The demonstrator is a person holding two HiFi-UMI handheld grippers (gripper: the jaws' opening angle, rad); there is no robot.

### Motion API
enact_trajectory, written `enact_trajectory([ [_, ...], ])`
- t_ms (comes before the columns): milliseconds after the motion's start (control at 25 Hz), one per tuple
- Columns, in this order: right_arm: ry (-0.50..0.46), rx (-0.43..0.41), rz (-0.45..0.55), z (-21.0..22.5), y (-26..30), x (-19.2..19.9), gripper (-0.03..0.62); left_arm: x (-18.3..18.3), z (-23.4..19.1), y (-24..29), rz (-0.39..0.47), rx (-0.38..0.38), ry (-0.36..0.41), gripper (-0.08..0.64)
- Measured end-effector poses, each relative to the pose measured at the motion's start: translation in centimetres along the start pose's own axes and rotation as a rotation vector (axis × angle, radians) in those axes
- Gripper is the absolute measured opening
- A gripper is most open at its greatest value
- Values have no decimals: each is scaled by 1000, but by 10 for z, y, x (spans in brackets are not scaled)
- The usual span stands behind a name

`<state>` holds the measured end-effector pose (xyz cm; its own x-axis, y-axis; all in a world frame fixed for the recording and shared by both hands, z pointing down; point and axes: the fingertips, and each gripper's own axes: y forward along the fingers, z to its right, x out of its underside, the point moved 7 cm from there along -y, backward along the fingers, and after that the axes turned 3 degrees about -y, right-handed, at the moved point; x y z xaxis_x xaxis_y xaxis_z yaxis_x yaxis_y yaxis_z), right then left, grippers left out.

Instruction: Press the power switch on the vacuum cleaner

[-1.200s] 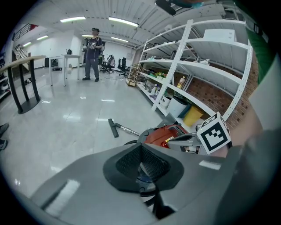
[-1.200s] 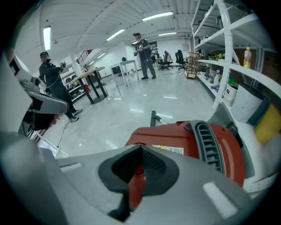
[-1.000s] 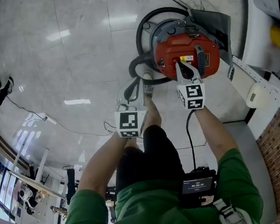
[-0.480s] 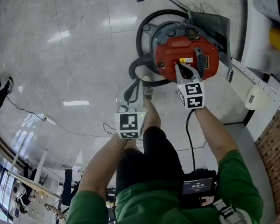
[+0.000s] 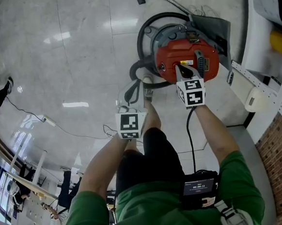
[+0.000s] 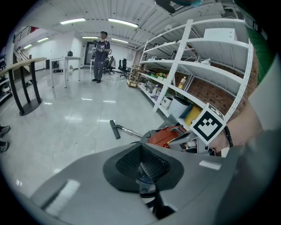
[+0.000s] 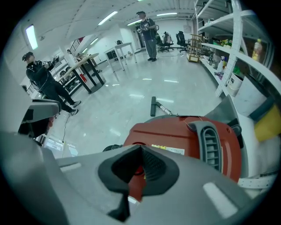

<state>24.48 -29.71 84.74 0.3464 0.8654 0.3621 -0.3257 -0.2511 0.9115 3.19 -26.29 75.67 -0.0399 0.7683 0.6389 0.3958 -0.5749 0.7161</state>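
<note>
Large open indoor workspace, resembling a lab or workshop hall with an office corner. A glossy pale floor (image 5: 68, 52) reflects long strip lights (image 6: 118, 20) set in a white ceiling. White metal shelving racks (image 6: 206, 66), loaded with boxes, bottles and bins (image 6: 178, 105), run along a red brick wall (image 5: 280, 152). Farther off are high tables (image 6: 26, 66) on dark legs and office chairs (image 6: 125, 66). One person (image 7: 147, 33) stands by the chairs, and a second person (image 7: 41, 81) stands near the tables.
</note>
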Motion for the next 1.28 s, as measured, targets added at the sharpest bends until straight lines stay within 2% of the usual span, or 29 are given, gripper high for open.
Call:
enact_trajectory([
  [240, 5, -30, -82, 3, 5, -7, 3, -2, 2, -1, 2, 2, -4, 8],
  [720, 5, -31, -77, 3, 6, -6, 3, -4, -3, -3, 1, -15, 2, 8],
  [1000, 41, -26, -31, 5, -6, -1, 3, -12, -3, -18, 12, -15, 32, 8],
  [1280, 60, -9, 124, -3, -59, -9, 3, -27, 0, -41, 48, -5, 67, 8],
])
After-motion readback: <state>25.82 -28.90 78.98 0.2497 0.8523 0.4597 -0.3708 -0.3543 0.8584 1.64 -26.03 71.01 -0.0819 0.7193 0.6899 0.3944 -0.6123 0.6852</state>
